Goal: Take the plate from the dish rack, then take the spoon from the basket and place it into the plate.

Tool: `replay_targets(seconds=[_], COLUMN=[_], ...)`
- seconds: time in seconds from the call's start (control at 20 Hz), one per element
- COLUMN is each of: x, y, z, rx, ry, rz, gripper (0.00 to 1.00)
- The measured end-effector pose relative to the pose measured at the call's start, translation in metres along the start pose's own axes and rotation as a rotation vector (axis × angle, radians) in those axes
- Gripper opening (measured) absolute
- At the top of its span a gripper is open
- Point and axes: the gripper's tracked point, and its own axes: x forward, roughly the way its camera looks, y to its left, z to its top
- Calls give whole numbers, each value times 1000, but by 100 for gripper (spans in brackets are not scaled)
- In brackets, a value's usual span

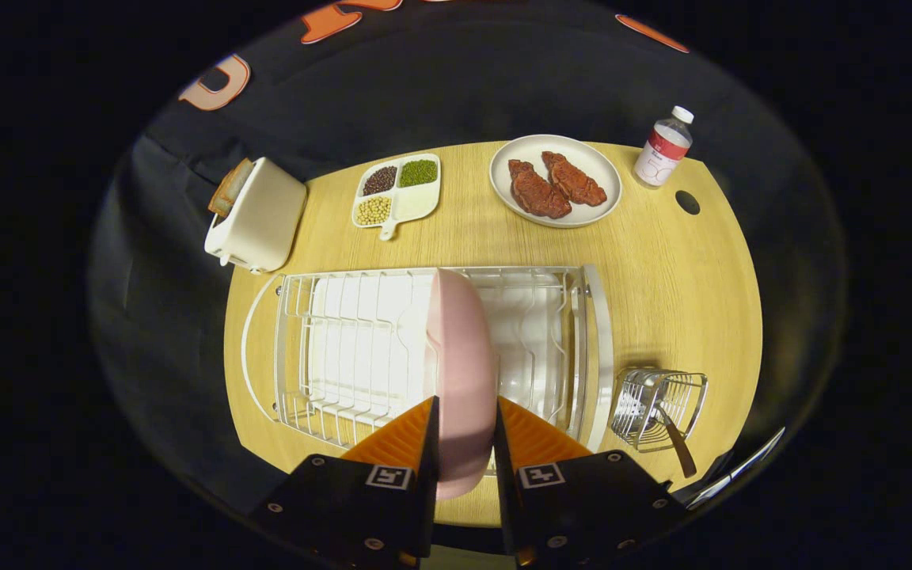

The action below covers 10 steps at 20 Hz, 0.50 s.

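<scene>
A pink plate (462, 348) stands on edge over the white wire dish rack (345, 348). My gripper (464, 412) is shut on the plate's near rim, one finger on each side of it. Whether the plate still rests in the rack's slots or hangs just above them I cannot tell. To the right of the rack stands a small wire basket (658, 408). A spoon (674, 443) with a dark wooden handle leans in the basket, handle pointing toward me.
Beyond the rack lie a white plate with two pieces of meat (555, 190), a divided dish of beans (399, 194), a white toaster with bread (258, 214) and a small bottle (663, 148). The wooden table (678, 301) has a round hole near the bottle.
</scene>
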Motion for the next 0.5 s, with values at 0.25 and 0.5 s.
replay_targets(seconds=[0.25, 0.5], x=[-12, -39], y=[-6, -13], z=[16, 28], rx=[-25, -67], ry=[-68, -132], rz=[-56, -87], gripper=[29, 27])
